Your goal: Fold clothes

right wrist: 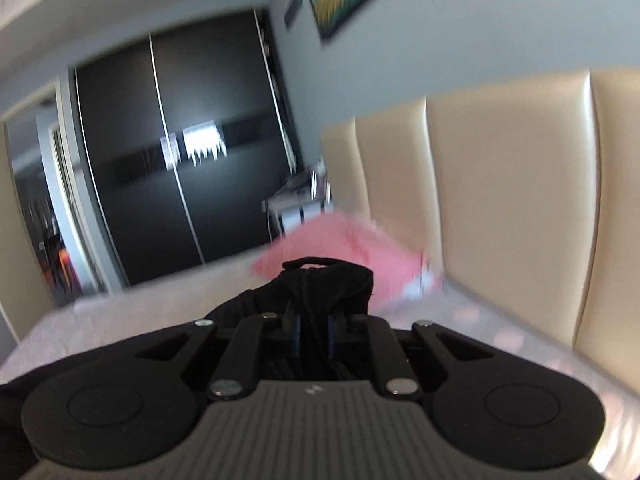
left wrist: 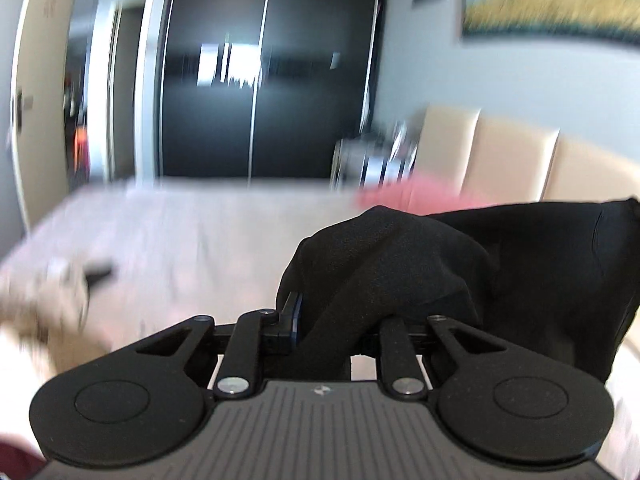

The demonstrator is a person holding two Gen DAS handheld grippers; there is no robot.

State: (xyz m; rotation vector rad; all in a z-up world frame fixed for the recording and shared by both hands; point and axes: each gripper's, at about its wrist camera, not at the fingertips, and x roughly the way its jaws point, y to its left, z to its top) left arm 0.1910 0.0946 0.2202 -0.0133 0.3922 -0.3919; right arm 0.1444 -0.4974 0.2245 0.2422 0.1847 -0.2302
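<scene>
A: Nearest to you, your left claw is clamping a bunch of the black garment; the cloth is bulging up over its fingers and hiding the tips; from there it is stretching away to the right as a taut dark sheet.

B: And the right one?

A: Your right claw is pinching a narrow fold of the same black garment; its blue pads are pressing in on the cloth from both sides, and the rest is trailing off down to the left.

B: Where is the cloth hanging?

A: You are holding it up over the bed, with its pale cover showing just beyond; further back a pink item is lying on the cover near the cream padded headboard; in the left view something small and dark is lying far off to the left, too blurred to name.

B: And behind all that?

A: The dark wardrobe is standing past the bed; a framed picture is hanging on the grey wall above the headboard.
</scene>
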